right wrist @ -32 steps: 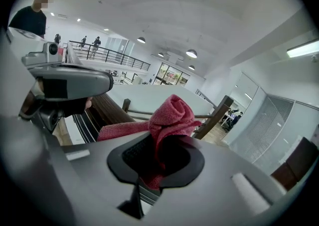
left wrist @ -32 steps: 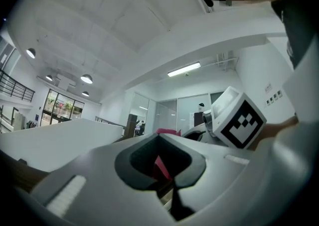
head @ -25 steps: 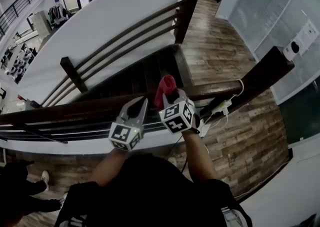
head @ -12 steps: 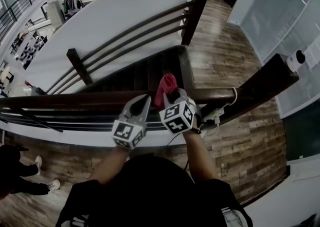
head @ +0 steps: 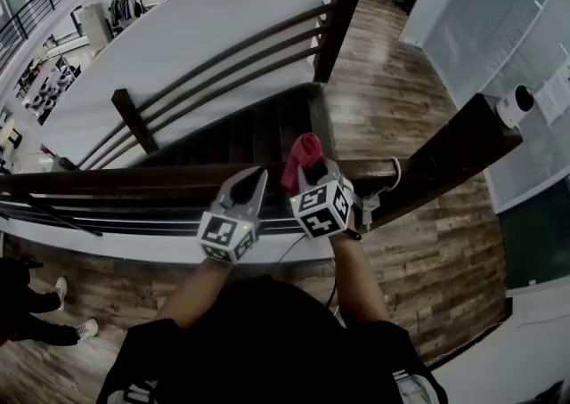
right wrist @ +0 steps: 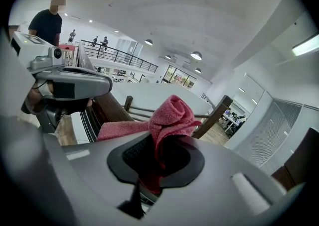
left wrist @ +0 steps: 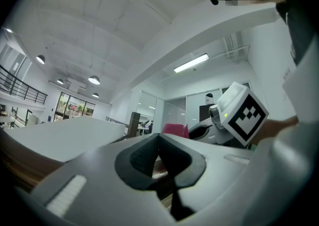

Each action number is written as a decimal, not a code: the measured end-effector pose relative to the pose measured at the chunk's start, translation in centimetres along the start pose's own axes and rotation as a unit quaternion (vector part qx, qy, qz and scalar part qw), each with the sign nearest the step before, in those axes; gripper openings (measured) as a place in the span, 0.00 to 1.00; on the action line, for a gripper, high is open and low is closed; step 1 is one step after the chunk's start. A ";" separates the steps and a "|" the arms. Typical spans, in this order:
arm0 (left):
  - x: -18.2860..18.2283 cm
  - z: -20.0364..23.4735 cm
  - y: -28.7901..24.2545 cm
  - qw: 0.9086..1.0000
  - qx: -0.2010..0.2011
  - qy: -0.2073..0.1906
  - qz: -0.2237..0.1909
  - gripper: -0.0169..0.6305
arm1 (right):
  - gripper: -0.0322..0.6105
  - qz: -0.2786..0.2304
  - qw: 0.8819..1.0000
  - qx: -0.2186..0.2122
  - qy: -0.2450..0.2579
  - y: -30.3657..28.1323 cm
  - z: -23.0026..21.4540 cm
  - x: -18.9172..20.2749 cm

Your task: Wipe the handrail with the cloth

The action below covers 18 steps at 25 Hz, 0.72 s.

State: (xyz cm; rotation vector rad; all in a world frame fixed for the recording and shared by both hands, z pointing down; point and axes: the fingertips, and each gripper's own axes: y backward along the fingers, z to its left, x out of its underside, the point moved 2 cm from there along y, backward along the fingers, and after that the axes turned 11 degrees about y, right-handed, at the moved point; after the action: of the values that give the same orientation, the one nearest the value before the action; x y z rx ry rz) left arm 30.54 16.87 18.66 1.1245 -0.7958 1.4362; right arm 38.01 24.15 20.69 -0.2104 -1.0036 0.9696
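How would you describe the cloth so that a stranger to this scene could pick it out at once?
Find the long dark wooden handrail that runs across above the stairs. Two tongs are at the rail, and the cloth sticks up from the right tongs. It is the only pinkish-red, fuzzy thing there; the left tongs beside it hold nothing.

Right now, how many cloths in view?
1. A red cloth, clamped in the right gripper, by the top of the wooden handrail; contact unclear. The left gripper holds none. Another could be hidden behind the person's body.
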 end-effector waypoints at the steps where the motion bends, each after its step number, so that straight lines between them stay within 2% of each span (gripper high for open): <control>1: 0.1 -0.3 -0.3 1.000 0.002 -0.002 0.000 0.02 | 0.11 0.001 1.000 0.002 -0.001 0.1 -0.3 0.4; 18: 1.6 -6.1 -3.8 0.999 0.037 0.008 0.002 0.02 | 0.11 0.026 0.999 0.034 -0.003 1.9 -5.0 5.8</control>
State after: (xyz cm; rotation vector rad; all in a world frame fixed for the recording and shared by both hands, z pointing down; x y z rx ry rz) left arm 32.99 23.77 17.74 1.1675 -0.7396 1.4875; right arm 41.88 31.05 20.38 -0.1777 -0.9739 1.0503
